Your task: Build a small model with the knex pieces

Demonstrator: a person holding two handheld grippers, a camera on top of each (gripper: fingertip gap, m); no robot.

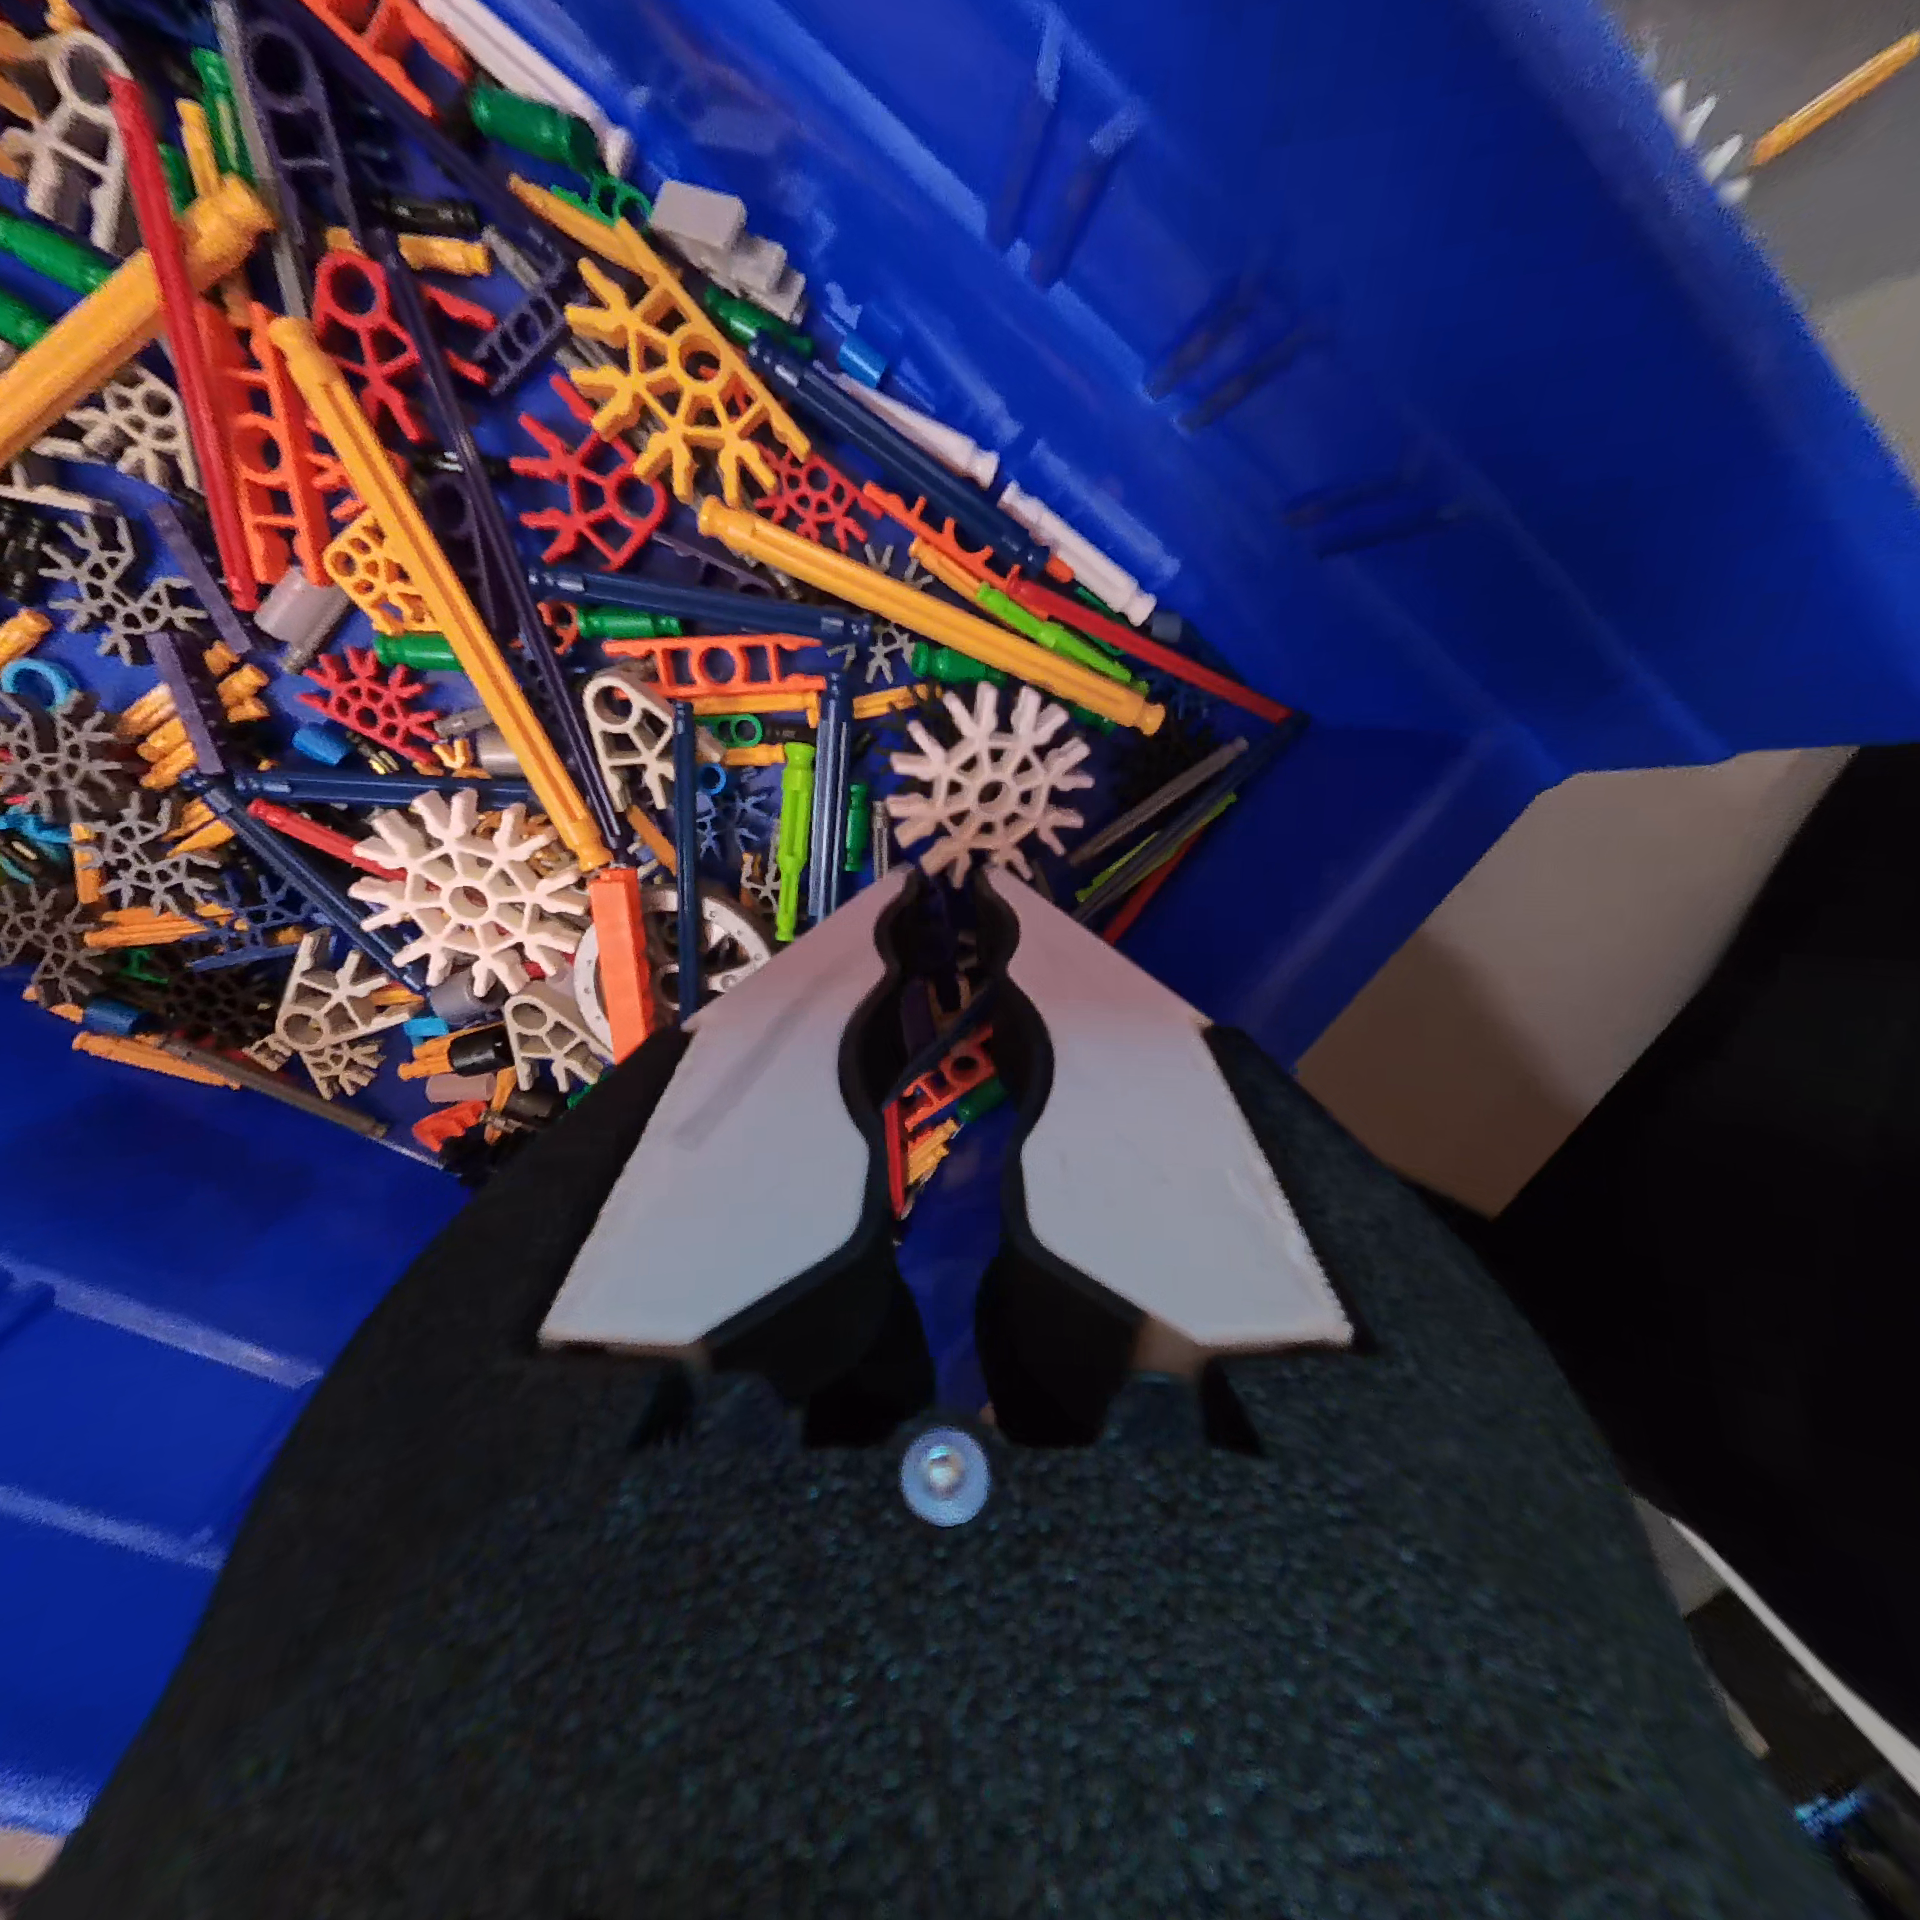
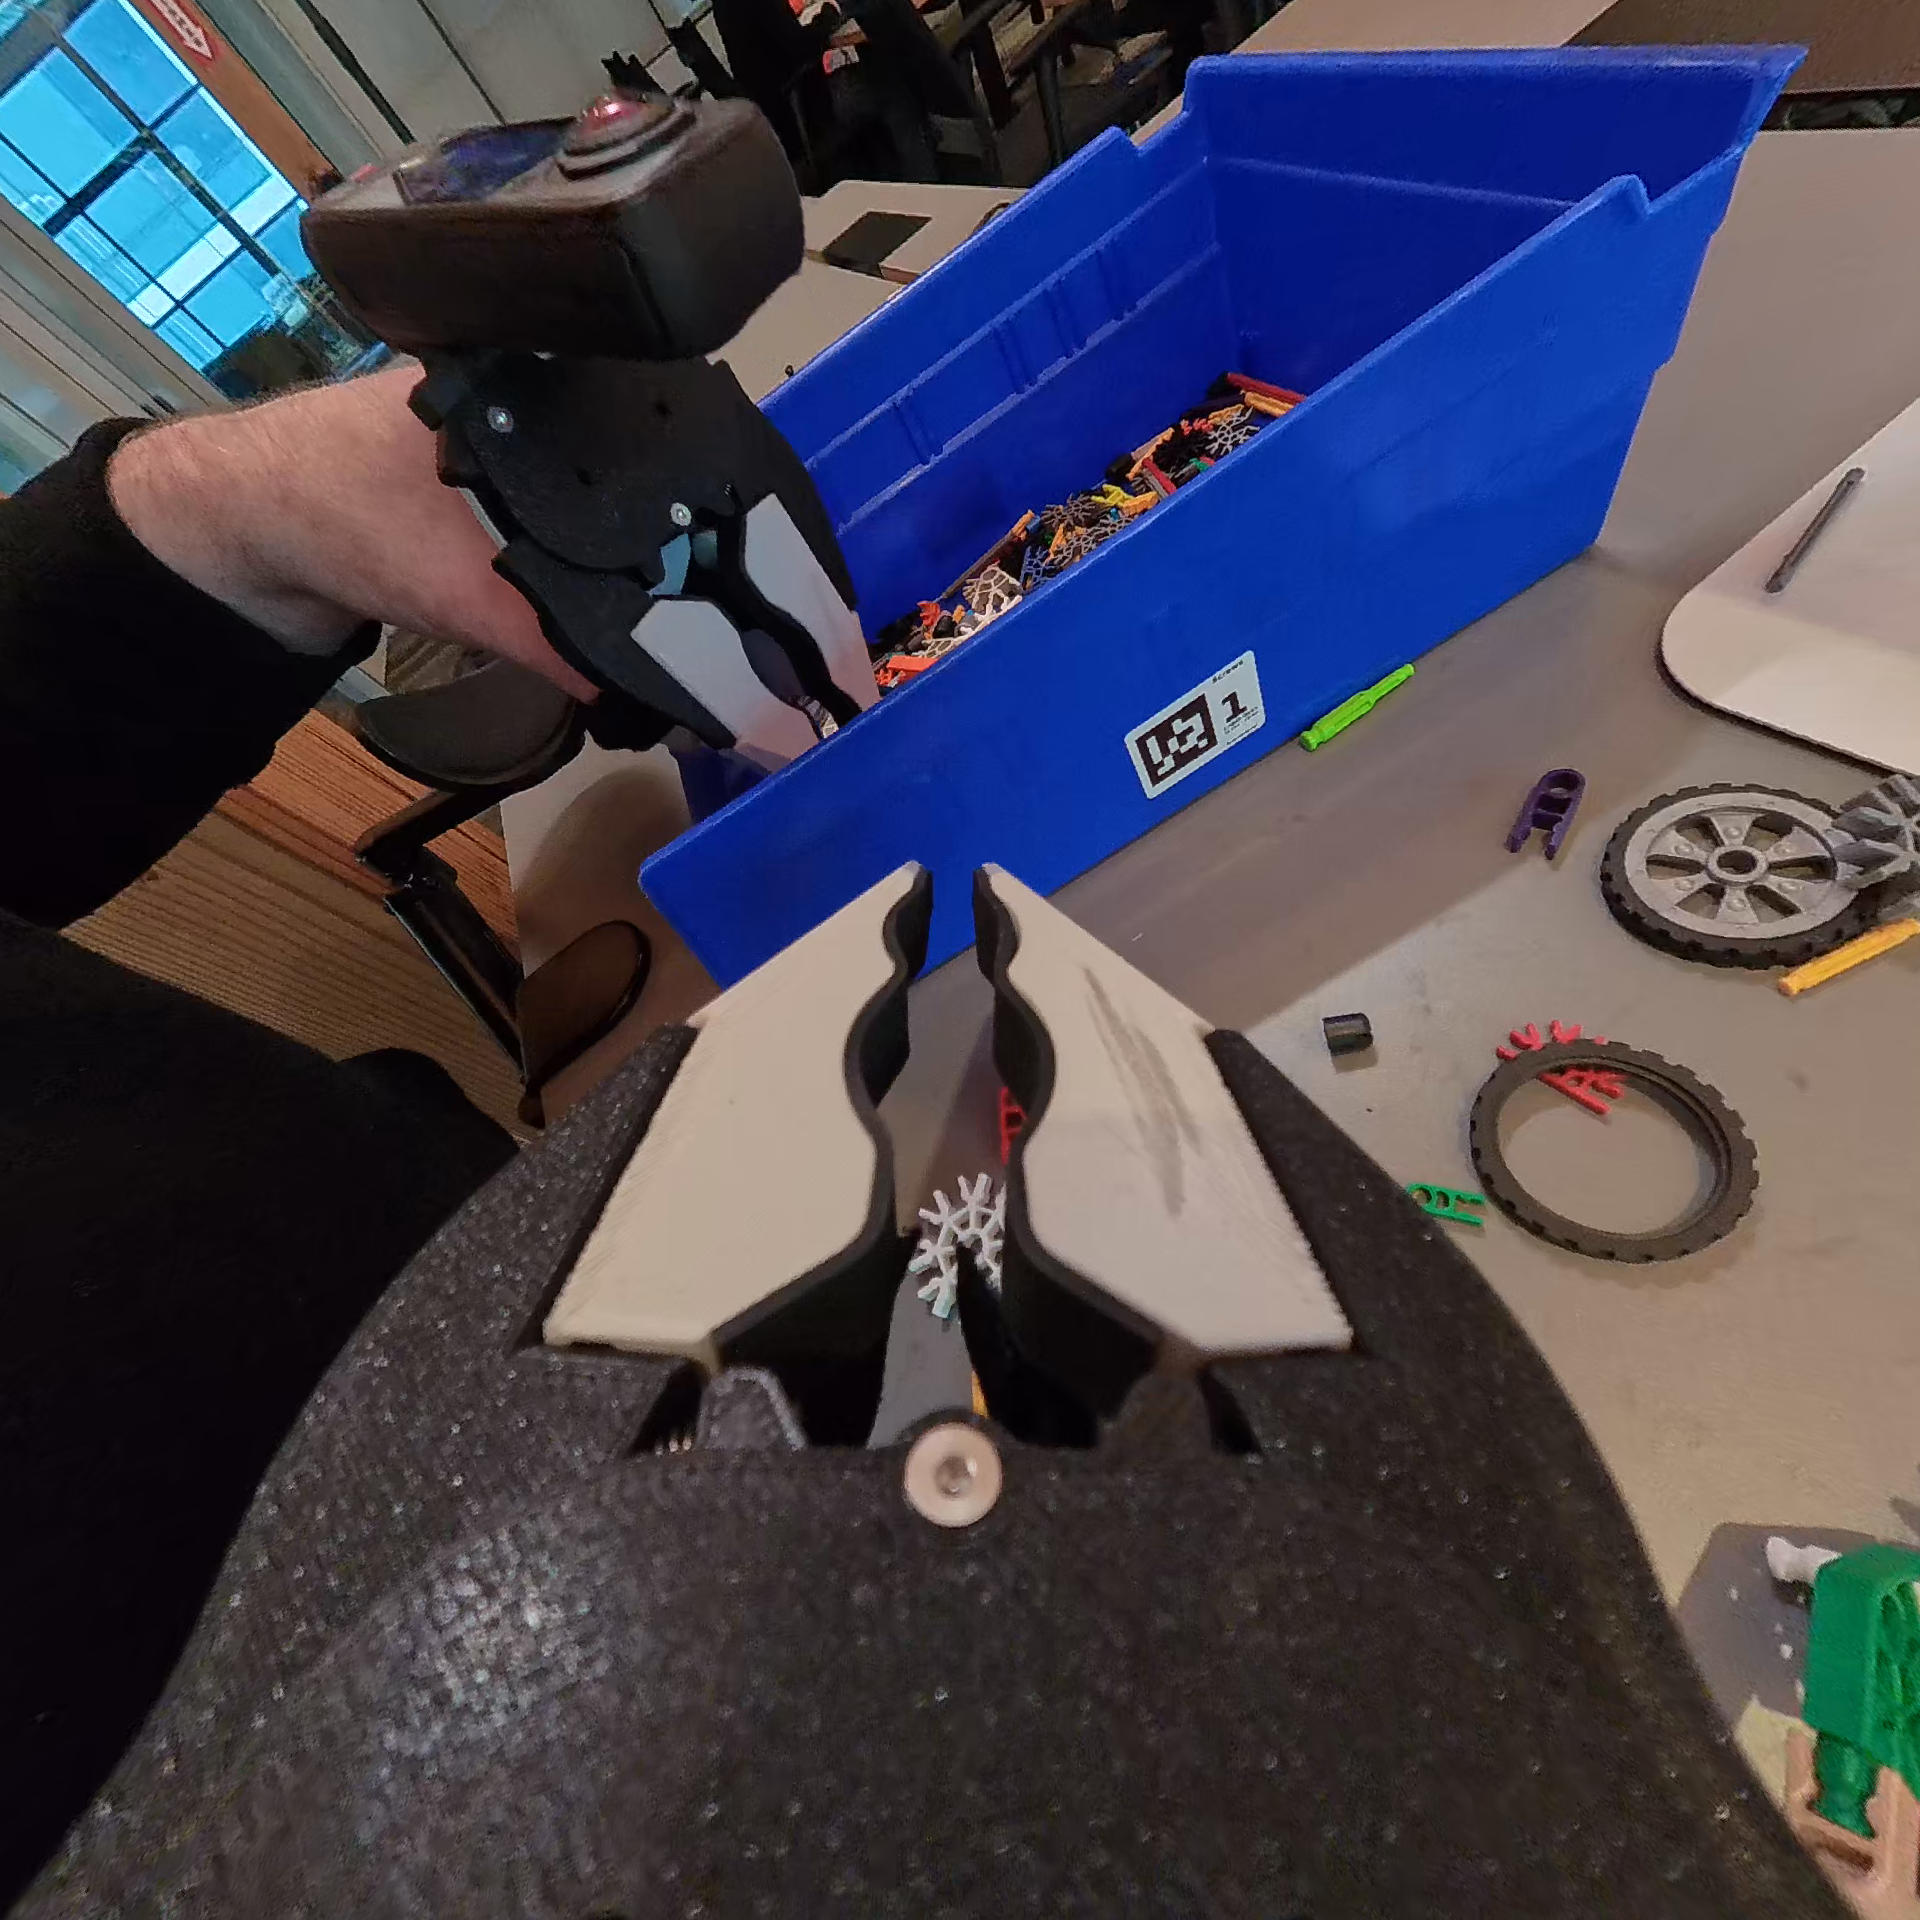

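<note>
Blue plastic bin (image 2: pixel 1299 582) on the grey bench (image 2: pixel 1403 935) held the jumbled building pieces, so the left claw (image 1: pixel 948 883) dipped inside, nearly closed and empty just above a white snowflake connector (image 1: pixel 985 781), while the right claw (image 2: pixel 951 883) hovered outside, narrowly parted, gripping nothing

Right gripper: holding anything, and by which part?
Nothing. The right gripper is empty, jaws slightly apart; the white snowflake connector seen between its fingers lies on the table.

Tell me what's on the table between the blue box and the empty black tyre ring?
In the right wrist view, a small black cylinder piece lies on the grey table between the blue bin and the black tyre ring. Otherwise that stretch looks bare.
</note>
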